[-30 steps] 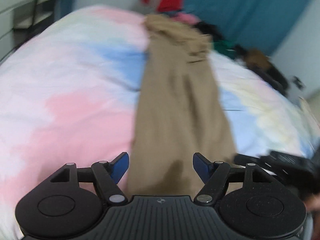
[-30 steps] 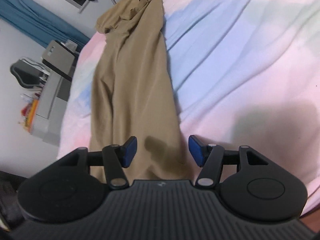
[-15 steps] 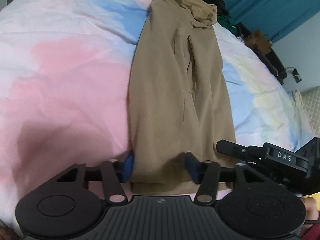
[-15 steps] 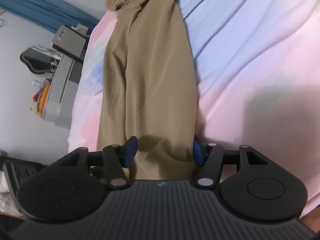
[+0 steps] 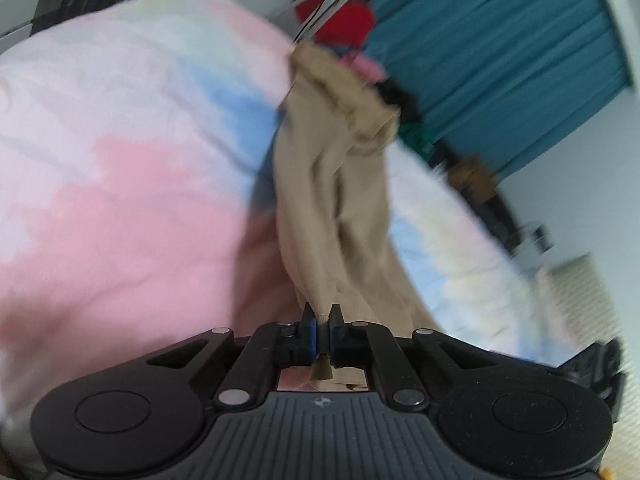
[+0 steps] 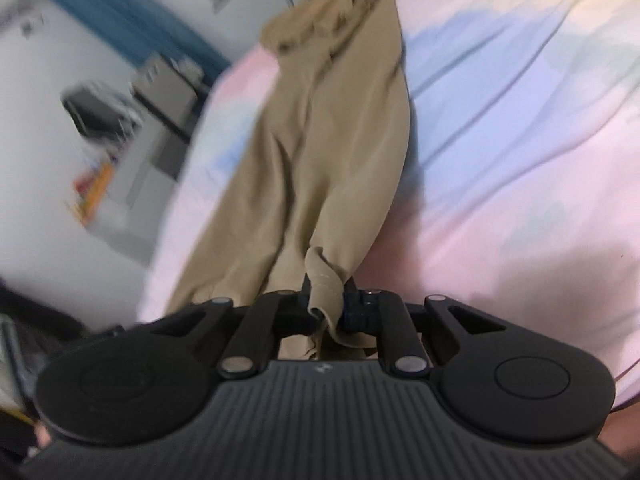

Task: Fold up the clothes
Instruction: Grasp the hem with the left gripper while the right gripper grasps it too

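A long tan garment (image 5: 332, 184) lies lengthwise on the pastel pink, blue and white bedsheet (image 5: 120, 152), its far end bunched near the bed's far edge. My left gripper (image 5: 321, 320) is shut on the garment's near left corner. My right gripper (image 6: 326, 300) is shut on the near right corner of the garment (image 6: 328, 128), whose hem curls over the fingers. The near end is lifted off the sheet (image 6: 520, 140) and the cloth hangs in folds toward the far end.
A teal curtain (image 5: 520, 60) and a pile of red, dark and green clothes (image 5: 348, 20) lie beyond the bed's far end. A grey cabinet (image 6: 160, 120) with small items stands beside the bed. The right gripper's body shows at the left view's right edge (image 5: 592, 364).
Both grippers went from open around the garment's near hem to shut on its two corners. They have raised the near end off the bed.
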### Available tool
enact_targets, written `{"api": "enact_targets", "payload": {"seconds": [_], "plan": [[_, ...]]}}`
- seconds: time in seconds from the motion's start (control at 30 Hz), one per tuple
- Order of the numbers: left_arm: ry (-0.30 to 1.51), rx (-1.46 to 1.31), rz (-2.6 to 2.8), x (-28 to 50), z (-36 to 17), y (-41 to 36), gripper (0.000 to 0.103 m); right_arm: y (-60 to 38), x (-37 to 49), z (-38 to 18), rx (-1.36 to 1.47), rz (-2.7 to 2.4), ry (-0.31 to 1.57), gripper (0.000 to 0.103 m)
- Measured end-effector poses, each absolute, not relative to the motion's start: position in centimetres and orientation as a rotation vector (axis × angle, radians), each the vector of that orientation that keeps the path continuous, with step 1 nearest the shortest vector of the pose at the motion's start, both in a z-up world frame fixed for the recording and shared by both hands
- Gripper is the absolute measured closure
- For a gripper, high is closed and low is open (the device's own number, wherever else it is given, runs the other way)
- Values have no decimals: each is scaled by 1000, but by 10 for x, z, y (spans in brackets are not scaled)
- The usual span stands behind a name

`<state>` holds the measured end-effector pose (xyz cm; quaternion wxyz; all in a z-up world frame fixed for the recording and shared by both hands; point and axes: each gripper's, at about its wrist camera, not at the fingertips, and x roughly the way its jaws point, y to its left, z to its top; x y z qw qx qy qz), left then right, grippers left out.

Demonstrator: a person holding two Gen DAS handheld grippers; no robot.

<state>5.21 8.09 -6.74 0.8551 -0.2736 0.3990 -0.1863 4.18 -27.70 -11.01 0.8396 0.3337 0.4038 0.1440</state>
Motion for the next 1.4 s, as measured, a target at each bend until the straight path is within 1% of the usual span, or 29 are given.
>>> {"api": "enact_targets", "payload": {"seconds": [0.17,0.4,0.57,0.67,0.8,1.0,1.27,1.4], "plan": [[723,-582,-446,39,-28,73,98,-302,28,-76,815,351,728,90],[579,-558,-491,8,23,58,99,-318,13,-27,813,375,616,90],[558,-506,-476,-48,42,54,99,-324,-14,-16,791,404,598,90],[561,-501,-470,-71,42,48,99,-333,-36,-24,819,412,603,90],[562,-505,-463,-79,41,45,98,-338,-43,-35,837,401,614,90],[559,-451,-425,-46,43,39,98,-336,-13,-33,843,366,587,90],[554,-349,-370,87,44,15,98,-329,83,-27,835,285,559,90],[552,-305,-331,152,30,5,98,-324,138,-41,824,228,566,90]]}}
